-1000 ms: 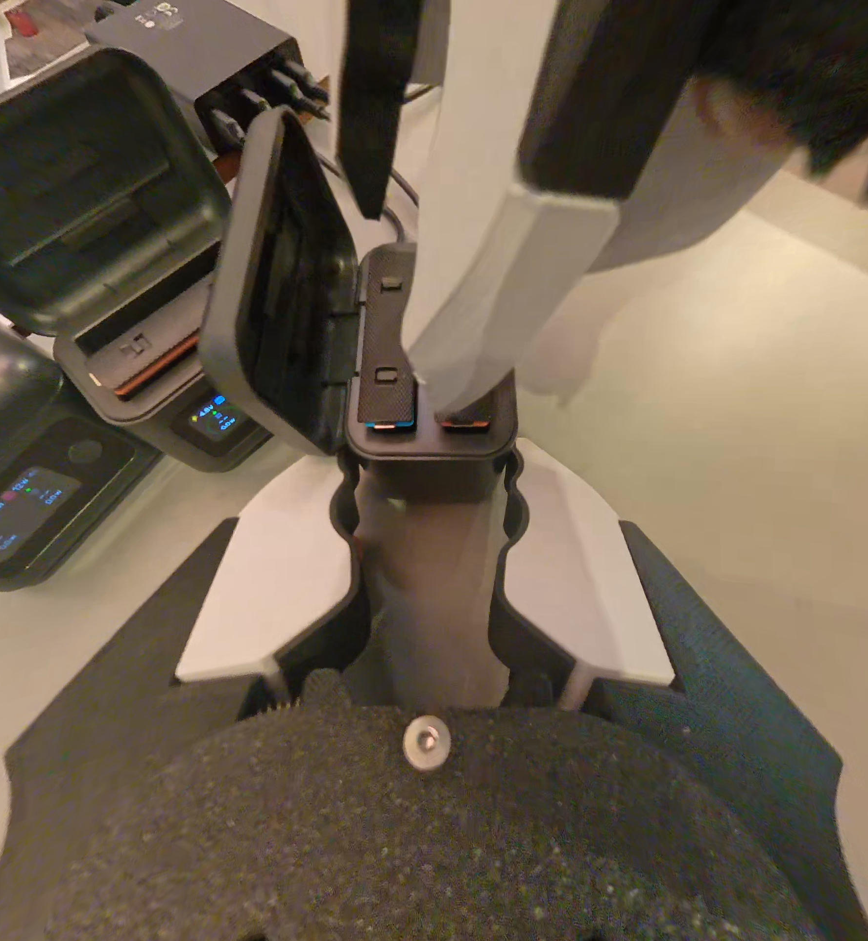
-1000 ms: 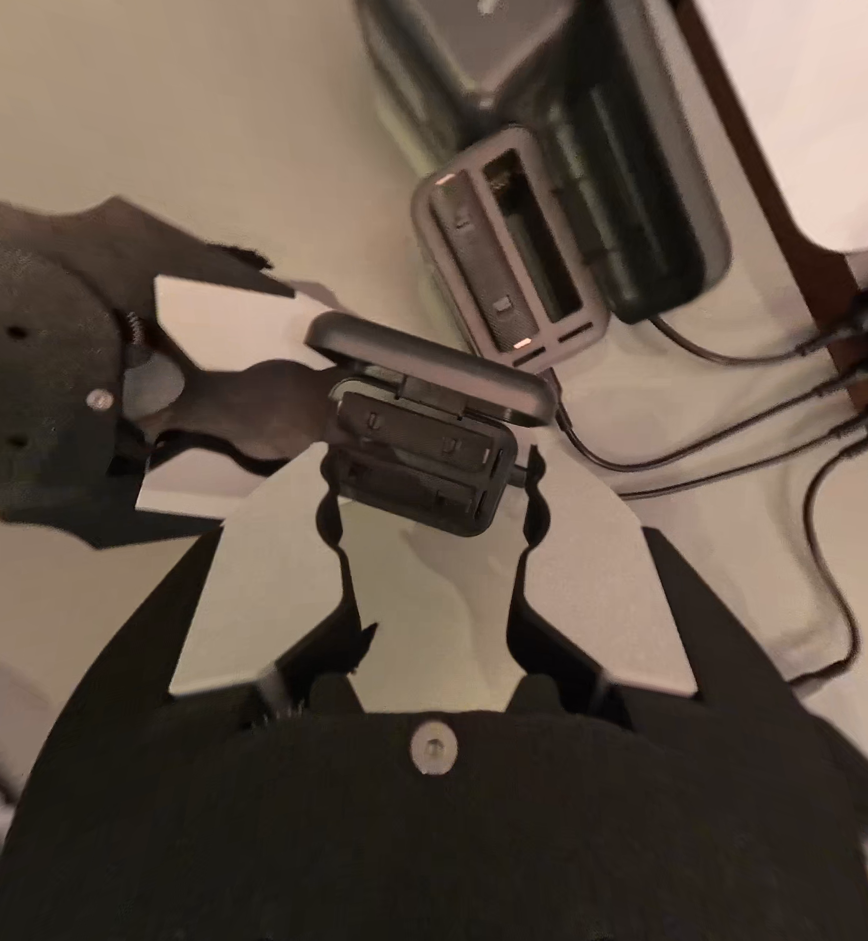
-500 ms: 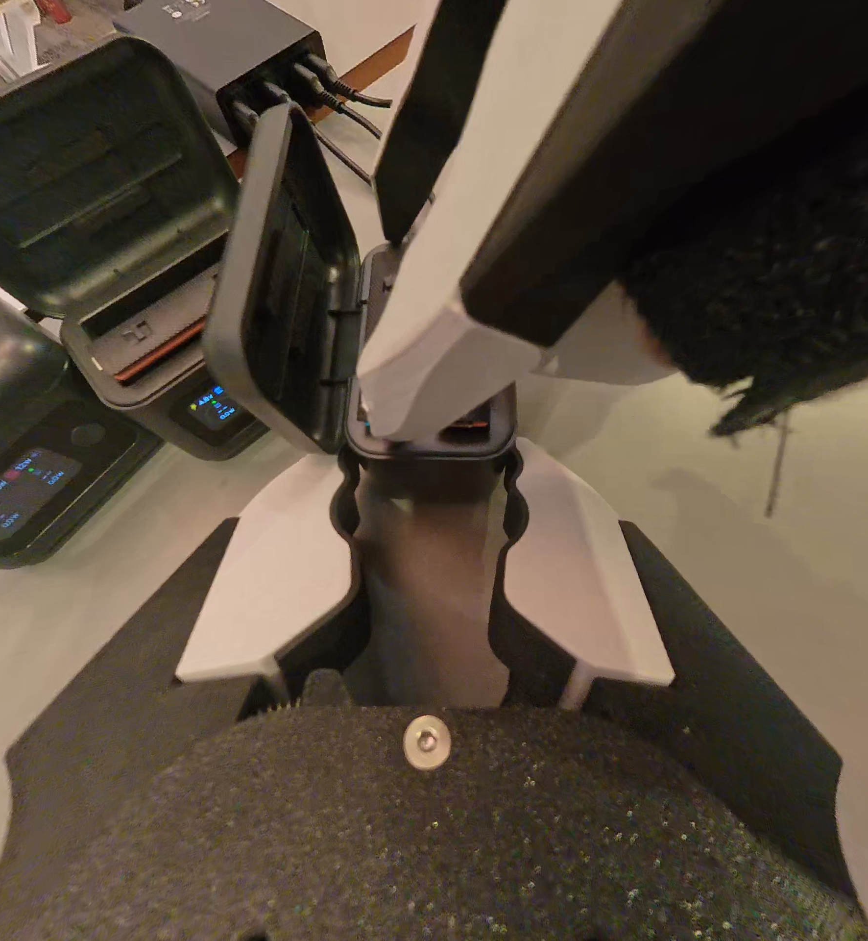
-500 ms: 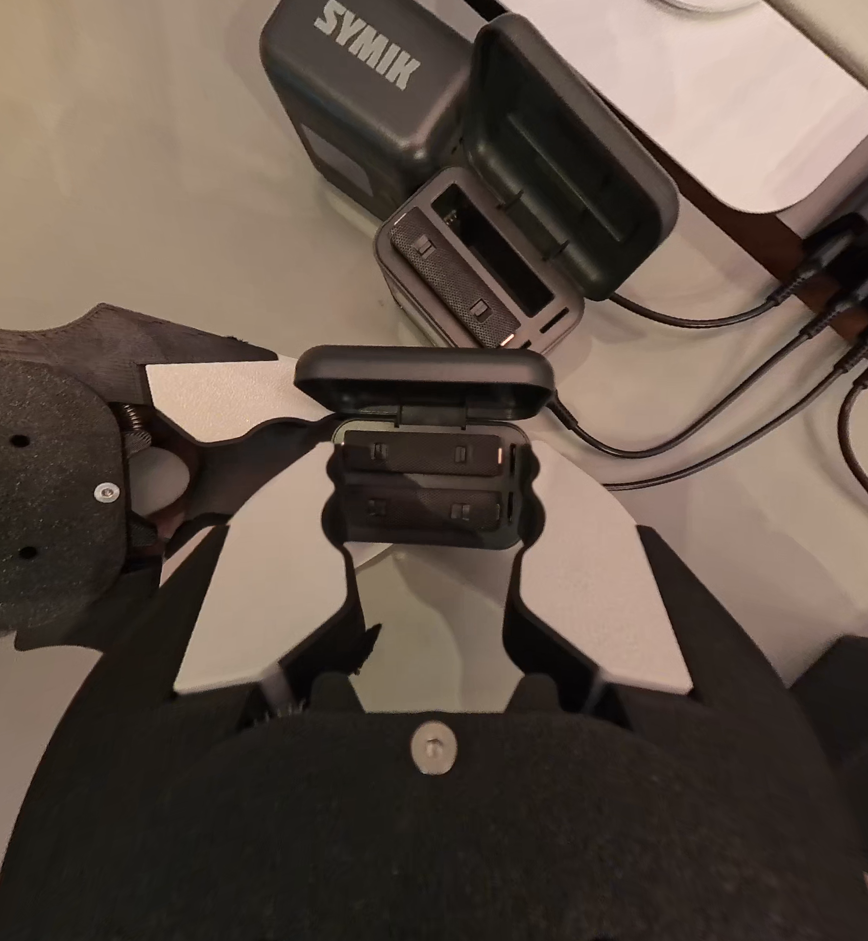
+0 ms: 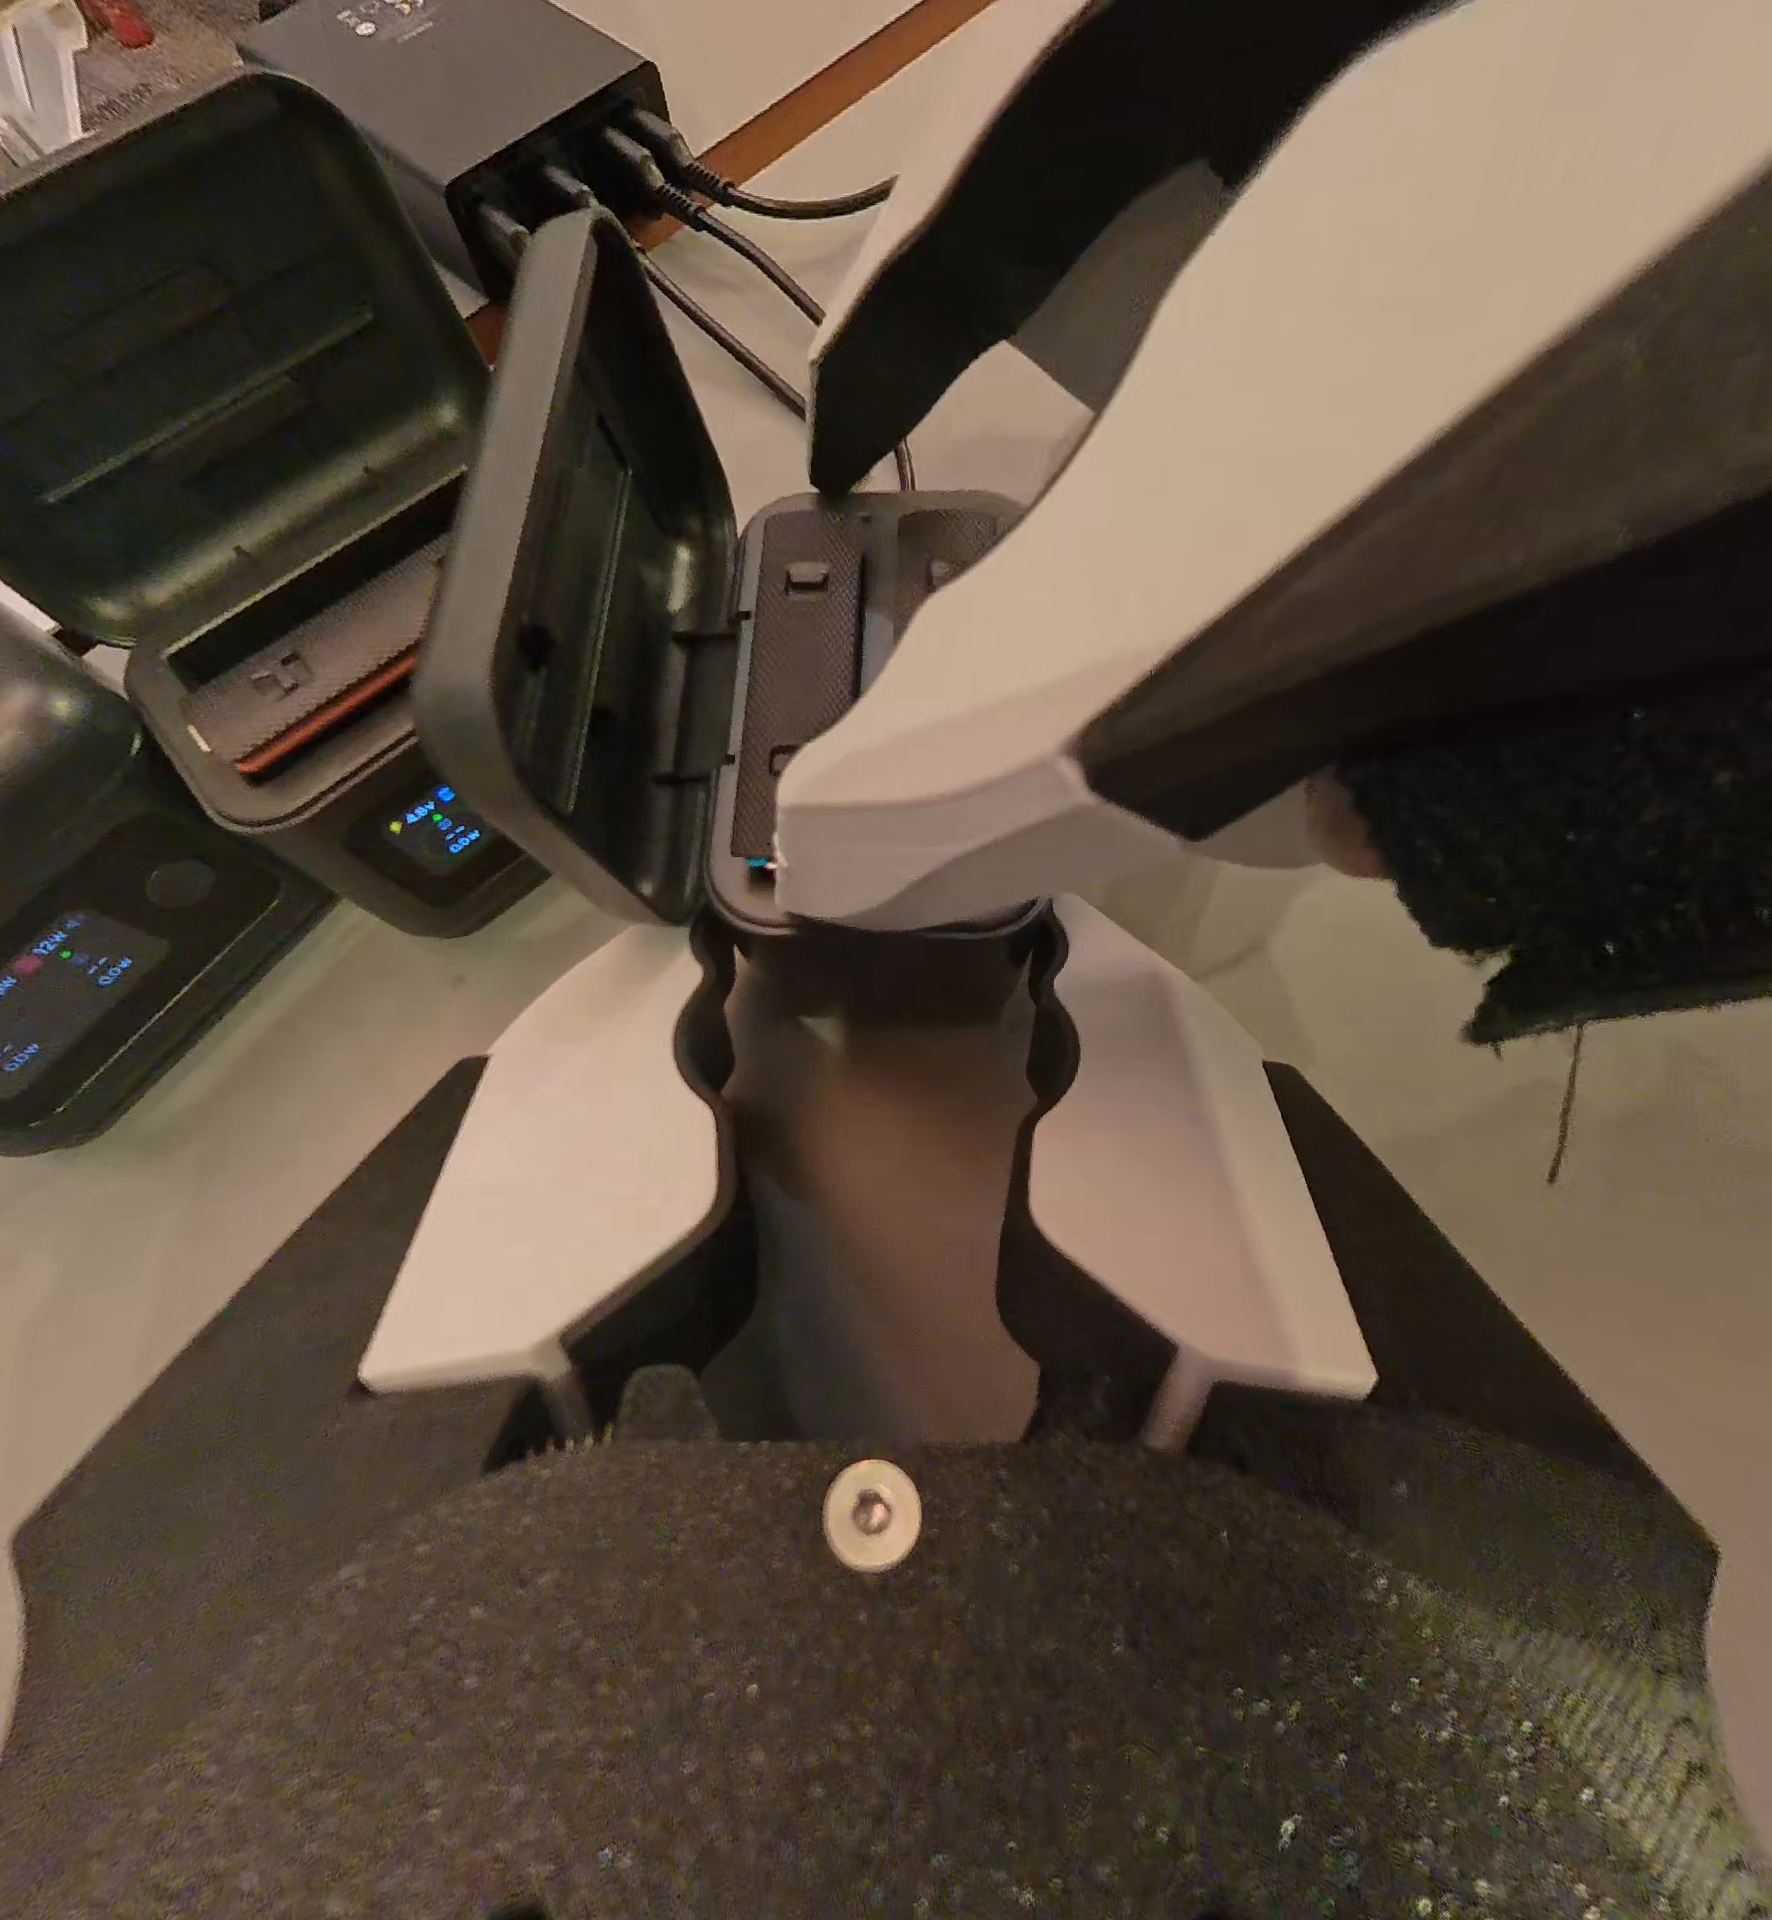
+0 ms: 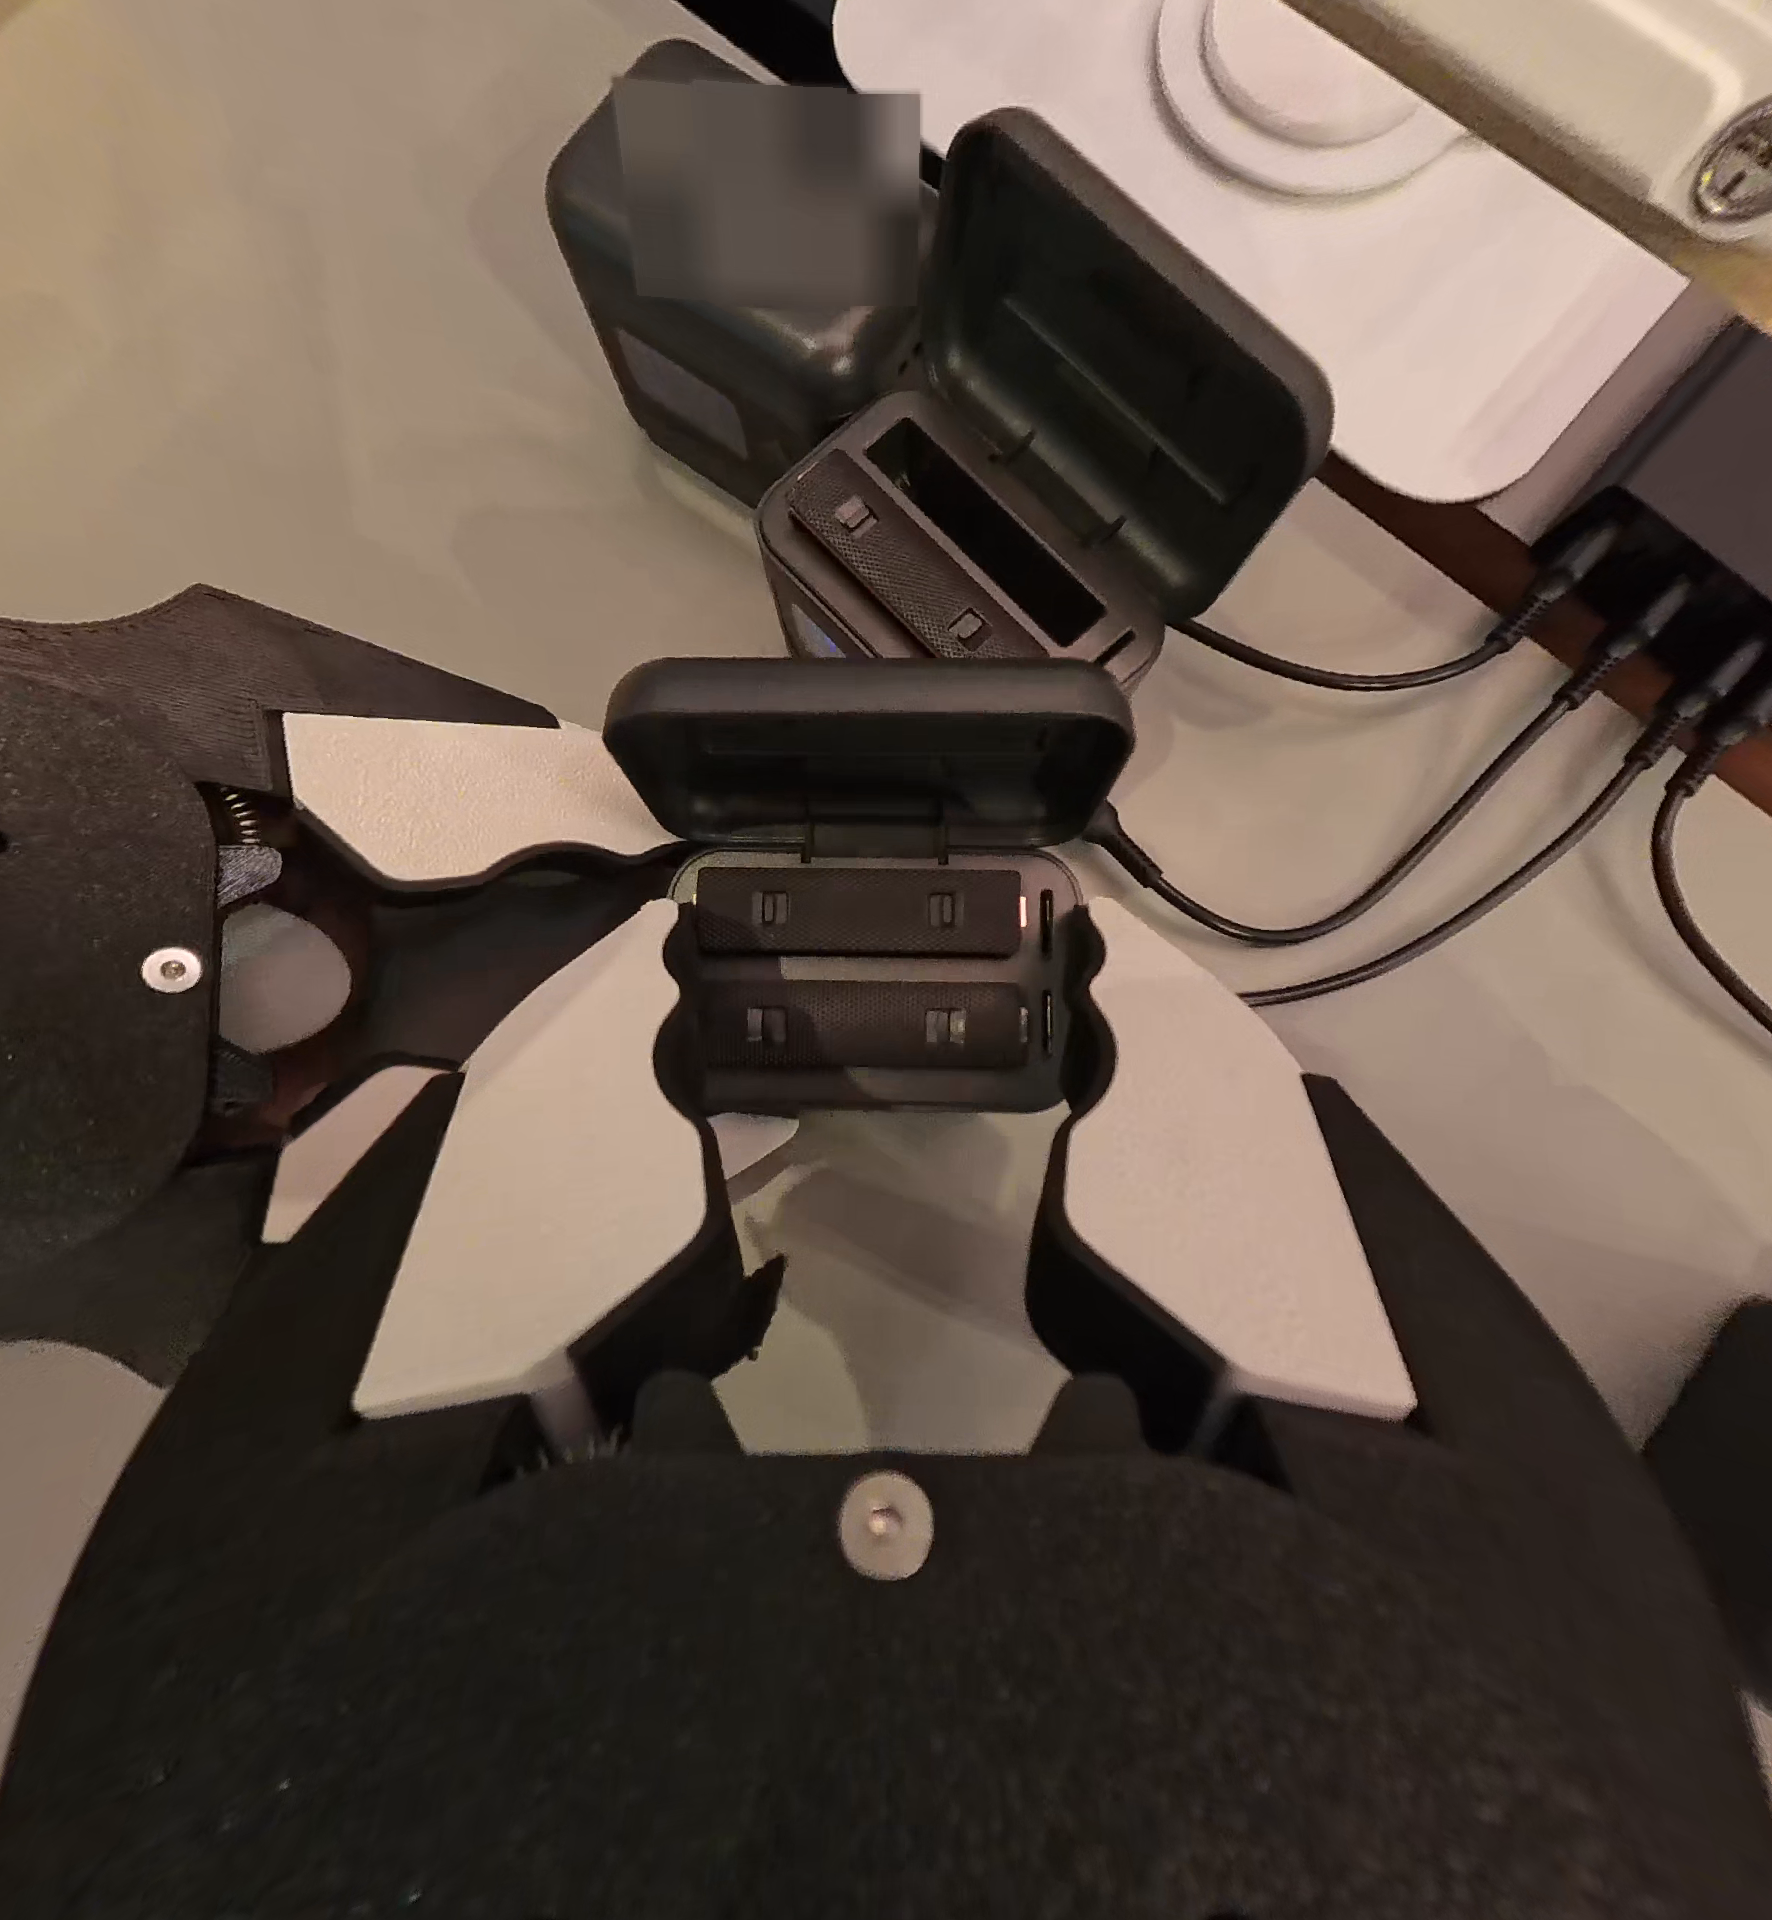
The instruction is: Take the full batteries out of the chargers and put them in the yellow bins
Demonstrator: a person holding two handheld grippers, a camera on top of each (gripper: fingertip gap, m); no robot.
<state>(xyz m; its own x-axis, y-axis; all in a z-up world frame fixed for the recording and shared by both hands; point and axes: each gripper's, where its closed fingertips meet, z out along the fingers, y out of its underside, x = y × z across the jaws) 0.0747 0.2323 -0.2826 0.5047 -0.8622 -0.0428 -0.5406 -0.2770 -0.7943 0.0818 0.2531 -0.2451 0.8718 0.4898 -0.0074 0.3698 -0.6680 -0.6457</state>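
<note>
A dark charger [image 6: 871, 1096] stands on the white table with its lid [image 6: 866, 764] open and two black batteries inside, one far [image 6: 861, 912] and one near [image 6: 861, 1029]. My left gripper [image 5: 874, 935] is shut on the charger body [image 5: 877, 997] and shows at the left of the right wrist view [image 6: 591, 883]. My right gripper [image 6: 874, 966] is open and reaches down over the charger, one finger at each end of the near battery. In the left wrist view it [image 5: 851, 665] covers most of the slots. No yellow bin is in view.
A second open charger [image 6: 965, 582] holds one battery beside an empty slot. A closed dark box [image 6: 716, 343] stands behind it. Cables [image 6: 1381, 665] run to a power hub [image 6: 1692, 520] at the table's back edge. Two lit displays [image 5: 30, 997] show on the left. My hands' fingertips stand some 5 centimetres from each other. The right tips stand about 15 centimetres off the power hub [image 6: 1692, 520]. Seen from the left wrist view [image 5: 482, 147] as well.
My right gripper has come down closer over the charger, and its fingers now flank the near battery. My left gripper has kept its hold on the charger.
</note>
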